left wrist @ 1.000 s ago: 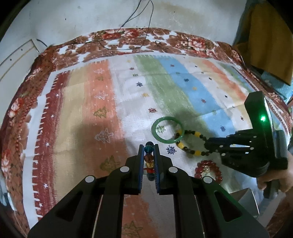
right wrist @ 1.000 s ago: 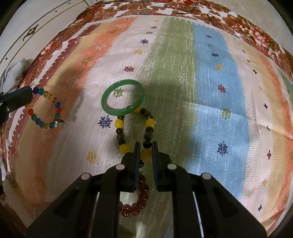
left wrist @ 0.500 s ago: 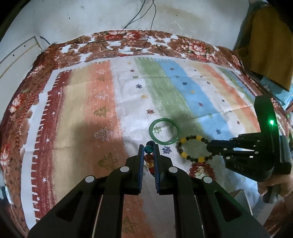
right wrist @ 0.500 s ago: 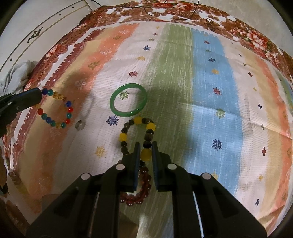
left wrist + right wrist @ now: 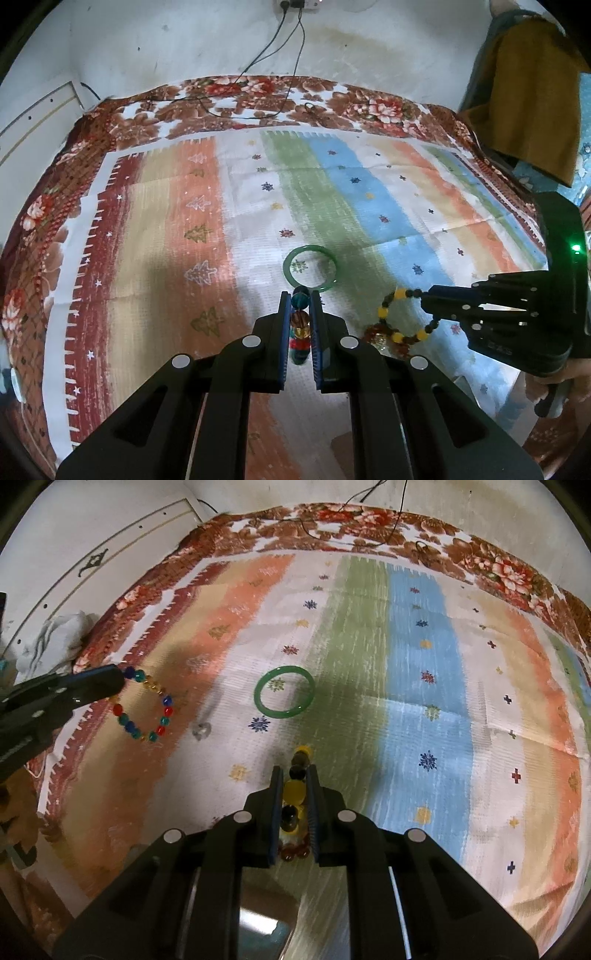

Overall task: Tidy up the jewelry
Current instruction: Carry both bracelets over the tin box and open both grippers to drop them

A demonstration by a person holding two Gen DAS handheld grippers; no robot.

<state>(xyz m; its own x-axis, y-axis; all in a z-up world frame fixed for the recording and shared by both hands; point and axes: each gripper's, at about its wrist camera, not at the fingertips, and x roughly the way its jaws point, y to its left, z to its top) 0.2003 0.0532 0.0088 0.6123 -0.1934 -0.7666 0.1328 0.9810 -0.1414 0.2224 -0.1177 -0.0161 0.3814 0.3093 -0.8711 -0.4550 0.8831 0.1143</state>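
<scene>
Roughly midway by the look of it: left gripper (image 5: 300, 325) pinching a multicoloured bead bracelet (image 5: 146, 705), right gripper (image 5: 294, 797) pinching a yellow-and-dark bead bracelet (image 5: 404, 319), both lifted, with green bangle (image 5: 284, 698) and red bead bracelet (image 5: 376, 338) left on the striped cloth (image 5: 424, 686).

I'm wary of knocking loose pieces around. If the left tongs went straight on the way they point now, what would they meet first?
Probably the green bangle: it lies on the cloth just past the left tongs, which are shut on the multicolored bead bracelet. Their height above it is unclear; they might pass over it.
</scene>
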